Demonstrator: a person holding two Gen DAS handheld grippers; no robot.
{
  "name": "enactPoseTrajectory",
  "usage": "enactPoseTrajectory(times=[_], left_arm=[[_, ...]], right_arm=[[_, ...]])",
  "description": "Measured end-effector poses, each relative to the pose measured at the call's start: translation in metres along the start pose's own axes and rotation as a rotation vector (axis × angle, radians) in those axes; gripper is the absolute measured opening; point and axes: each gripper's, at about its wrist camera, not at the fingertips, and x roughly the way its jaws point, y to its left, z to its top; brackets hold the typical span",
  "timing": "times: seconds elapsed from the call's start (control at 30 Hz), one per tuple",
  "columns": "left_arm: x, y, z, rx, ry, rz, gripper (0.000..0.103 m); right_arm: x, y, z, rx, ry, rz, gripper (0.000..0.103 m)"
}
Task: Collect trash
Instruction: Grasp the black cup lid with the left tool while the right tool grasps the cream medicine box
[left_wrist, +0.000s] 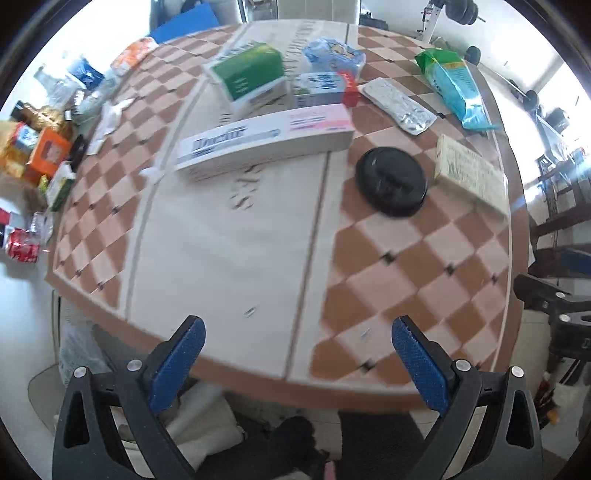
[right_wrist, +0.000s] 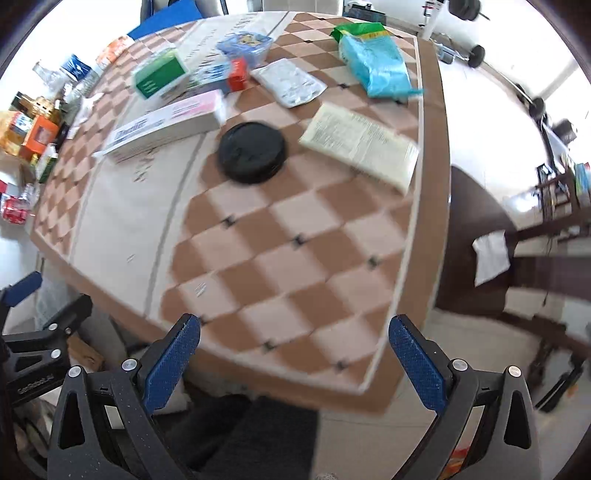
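Trash lies on the far half of a checkered tablecloth (left_wrist: 406, 266): a long white and pink toothpaste box (left_wrist: 264, 140), a green box (left_wrist: 245, 74), a black round lid (left_wrist: 391, 181), a silver blister pack (left_wrist: 399, 105), a blue and green bag (left_wrist: 454, 86) and a cream leaflet packet (left_wrist: 469, 173). The same lid (right_wrist: 253, 151), toothpaste box (right_wrist: 166, 123) and packet (right_wrist: 360, 146) show in the right wrist view. My left gripper (left_wrist: 297, 332) is open and empty above the table's near edge. My right gripper (right_wrist: 293, 330) is open and empty over the near right corner.
A pile of boxes, bottles and a red can (left_wrist: 22, 245) lies on the floor left of the table. A dark chair with a white cloth (right_wrist: 491, 254) stands to the right. The left gripper's body (right_wrist: 33, 332) shows at the right view's left edge.
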Motion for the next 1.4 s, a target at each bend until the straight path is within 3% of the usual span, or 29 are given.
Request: enactPoseTrajectory(times=[0.13,0.27,0.37,0.47,0.53,0.6,0.7,0.77,0.87,1.0,1.4], left_arm=[[0.038,-0.034,0.051,-0.029,0.075,0.010,0.103],[0.070,-0.044,0.082,-0.079,0.140,0.013,0.103],[0.084,-0.047,0.096,-0.098,0.170,0.001,0.103],[0.094,-0.050,0.104,-0.102,0.200,-0.028,0.103],[0.099,-0.052,0.107,-0.104,0.216,-0.051,0.103],[0.103,-0.053,0.110,-0.107,0.228,-0.070,0.103],[0.108,-0.056,0.114,-0.104,0.239,-0.085,0.103],[0.112,-0.059,0.115,-0.092,0.245,-0.084,0.103],[0.116,-0.066,0.117,-0.072,0.250,-0.061,0.101],[0.116,-0.070,0.113,-0.060,0.245,-0.082,0.082],[0.082,-0.093,0.084,-0.045,0.163,-0.011,0.080]], right_arm=[[0.039,-0.031,0.069,-0.153,0.074,-0.078,0.103],[0.086,-0.039,0.118,-0.326,0.168,-0.143,0.103],[0.115,-0.039,0.142,-0.438,0.229,-0.155,0.103],[0.134,-0.036,0.154,-0.494,0.273,-0.106,0.103],[0.138,-0.038,0.161,-0.471,0.265,-0.080,0.101],[0.139,-0.053,0.170,-0.327,0.275,-0.014,0.092],[0.137,-0.085,0.179,-0.071,0.281,0.046,0.092],[0.135,-0.097,0.180,-0.006,0.274,0.081,0.093],[0.135,-0.104,0.178,-0.021,0.260,0.038,0.093],[0.132,-0.104,0.173,-0.059,0.238,0.008,0.093],[0.125,-0.073,0.141,-0.063,0.124,-0.019,0.088]])
